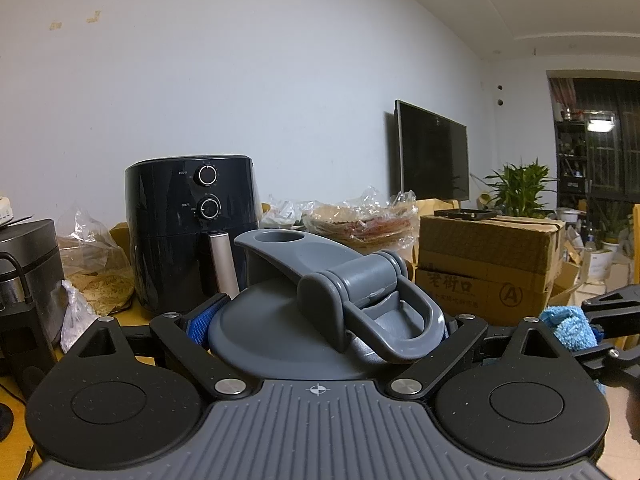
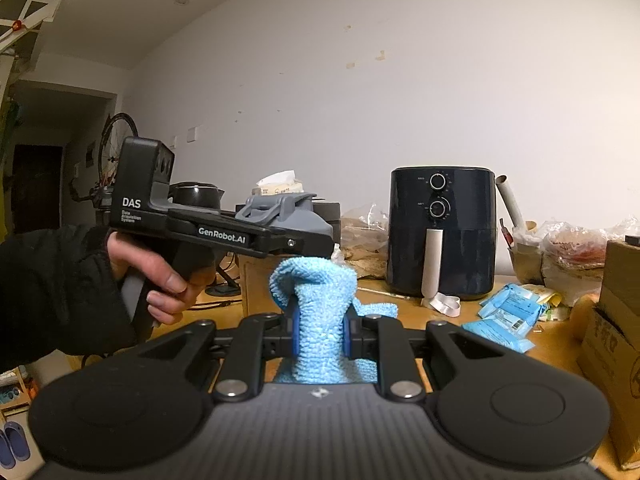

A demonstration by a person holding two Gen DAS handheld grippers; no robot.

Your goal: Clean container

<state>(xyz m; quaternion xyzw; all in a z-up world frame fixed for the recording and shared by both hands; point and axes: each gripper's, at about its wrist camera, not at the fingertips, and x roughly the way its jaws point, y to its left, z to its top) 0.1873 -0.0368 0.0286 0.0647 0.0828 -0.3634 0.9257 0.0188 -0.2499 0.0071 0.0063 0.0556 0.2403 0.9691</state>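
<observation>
**Q:** Which parts of the figure matter for the wiping step?

**A:** Two. The left tool (image 1: pixel 326 328) is clamped on the grey container (image 1: pixel 320 320) just below its lid, with a blue pad pressed to each side. The container stands upright in that grip, held above the table (image 2: pixel 432 312); its long axis is vertical, and the flip cap and carry loop sit on top. The right tool (image 2: pixel 319 338) is nearly closed, pinching a light blue cloth (image 2: pixel 316 300) whose free end stands up past the pads.

**Q:** How does the container lie from the cloth?

**A:** In the right wrist view the container (image 2: pixel 288 216) appears up and to the left of the cloth, slightly farther off, with a gap between them; they do not touch. In the left wrist view the cloth (image 1: pixel 568 326) shows at the right edge, beside the container's right flank and lower than its lid.

**Q:** Which hand is better placed to close the gap?

**A:** Judging from this layout, the right one. The cloth probably has to travel leftward and a little upward to meet the container's near side, while the left hand (image 2: pixel 160 280) holds the body steady.
</observation>
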